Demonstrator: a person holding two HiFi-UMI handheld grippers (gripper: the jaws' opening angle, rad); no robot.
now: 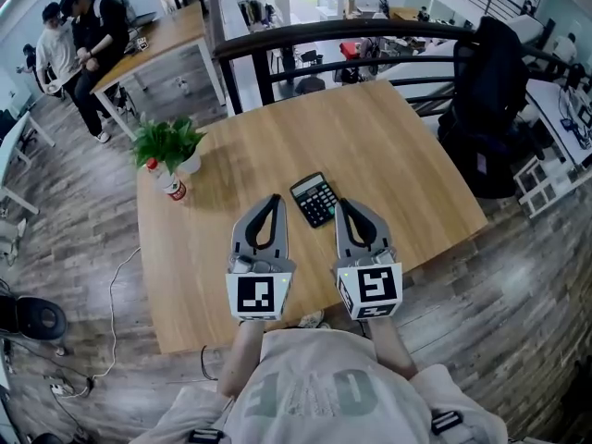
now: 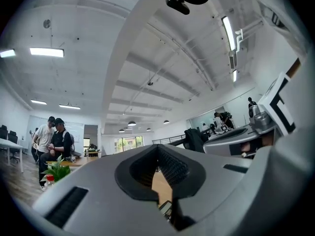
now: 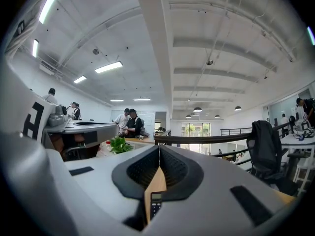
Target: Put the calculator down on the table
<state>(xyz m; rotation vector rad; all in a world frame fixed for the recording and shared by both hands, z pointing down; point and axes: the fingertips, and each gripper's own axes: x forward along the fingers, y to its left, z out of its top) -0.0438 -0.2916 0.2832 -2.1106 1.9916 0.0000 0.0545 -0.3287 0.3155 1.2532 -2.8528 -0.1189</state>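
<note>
The left claw (image 1: 271, 199) is clenched on nothing, its jaws pressed tip to tip above the light wooden desk (image 1: 388, 146). Just right of it, the black rectangular calculator (image 1: 314, 199) lies flat on the desk, untouched (placement appears complete). The right claw (image 1: 347, 205) is likewise clenched and empty. To finish cleanly, draw both claws straight back and up, keeping the tips clear of the calculator's edges so it does not slide.

Calculator (image 1: 314, 199) sits on the table (image 1: 398, 146) between the left gripper (image 1: 273, 198) and right gripper (image 1: 344, 203) tips; plant (image 1: 169, 143) and, I think, a bottle (image 1: 168, 182) well left.
</note>
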